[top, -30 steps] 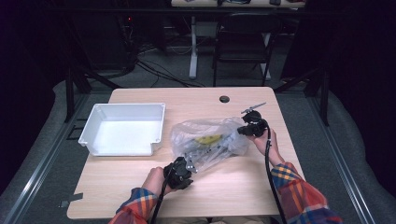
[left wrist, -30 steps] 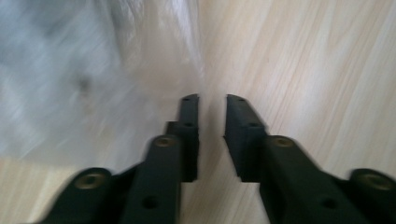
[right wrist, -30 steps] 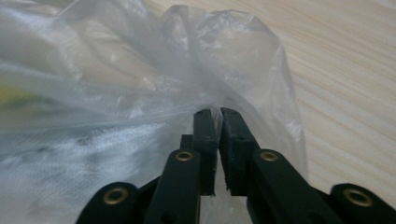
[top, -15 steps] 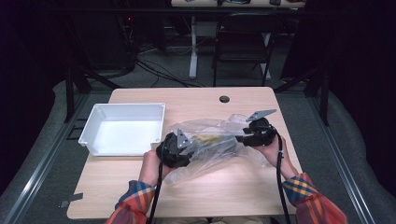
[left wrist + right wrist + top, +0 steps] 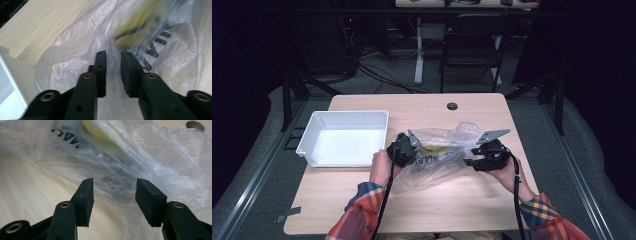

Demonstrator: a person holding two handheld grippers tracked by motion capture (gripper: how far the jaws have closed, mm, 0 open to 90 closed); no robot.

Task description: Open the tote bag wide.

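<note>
A clear plastic bag (image 5: pixel 447 160) with black lettering lies crumpled mid-table, something yellow (image 5: pixel 432 148) inside it. My left gripper (image 5: pixel 413 149) is at the bag's left end. In the left gripper view its jaws (image 5: pixel 113 56) have just closed to a narrow slit, pinching a fold of the bag (image 5: pixel 75 50). The yellow thing (image 5: pixel 140 22) shows blurred beyond. My right gripper (image 5: pixel 468 161) is at the bag's right end. Its jaws (image 5: pixel 113 182) have just opened and stand wide, with bag film (image 5: pixel 155 152) behind the gap and no pad touching it.
A white empty tray (image 5: pixel 347 114) stands left of the bag, close to my left hand; its corner (image 5: pixel 15 72) shows in the left gripper view. A round cable hole (image 5: pixel 452 106) is at the table's far edge. A chair (image 5: pixel 472 45) stands beyond.
The left hand went from the bag's near-left corner up to its left end, opened and closed again on the film. The right hand drew nearer, its jaws now apart. The bag is stretched between them.
</note>
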